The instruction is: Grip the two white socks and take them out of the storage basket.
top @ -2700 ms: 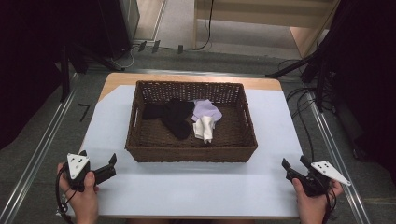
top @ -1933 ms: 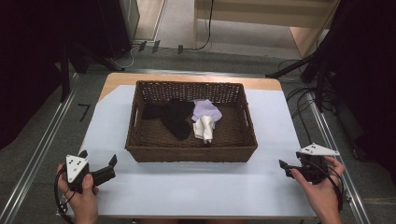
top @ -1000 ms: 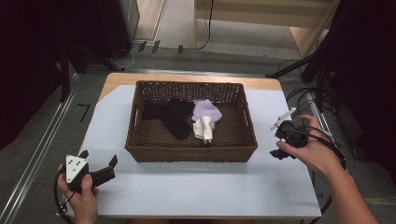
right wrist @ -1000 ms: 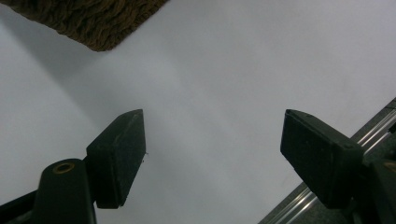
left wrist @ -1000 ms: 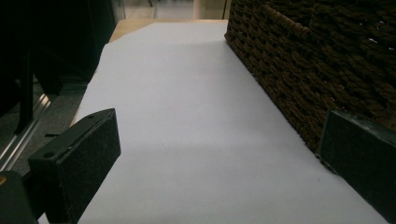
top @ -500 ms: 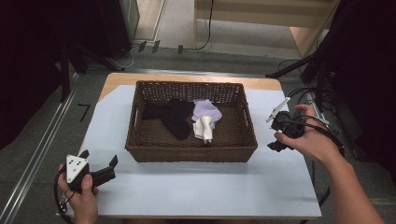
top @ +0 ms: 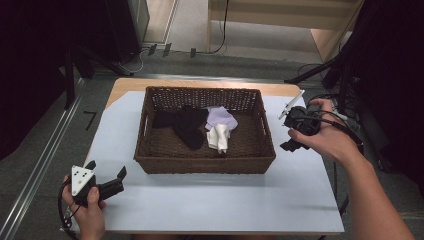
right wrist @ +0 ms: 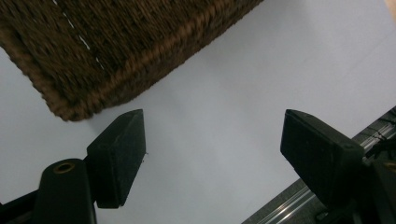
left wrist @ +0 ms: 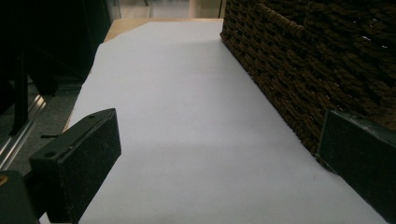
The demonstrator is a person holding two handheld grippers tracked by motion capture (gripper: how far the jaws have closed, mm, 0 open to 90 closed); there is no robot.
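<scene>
**Right tongs lifted beside the basket, socks not yet touched**

The right tongs [top: 295, 131] hang in the air just off the right wall of the basket [top: 205, 165], tilted down and inward. The jaws stand well apart with nothing between them; under them is bare white table [top: 210, 200] and the basket's corner. The socks lie to their left, inside the basket: a white one [top: 219, 137] nearest, its long axis running toward the person, a lilac one [top: 221, 117] touching it behind, and black ones [top: 185, 125] farther left. The right hand [top: 327, 140] is plainly the nearer to the white sock; my guess is it must cross the rim and come down. The left tongs [top: 107, 186] rest low at the table's near left corner, jaws also apart and empty, well away from the socks.
</scene>
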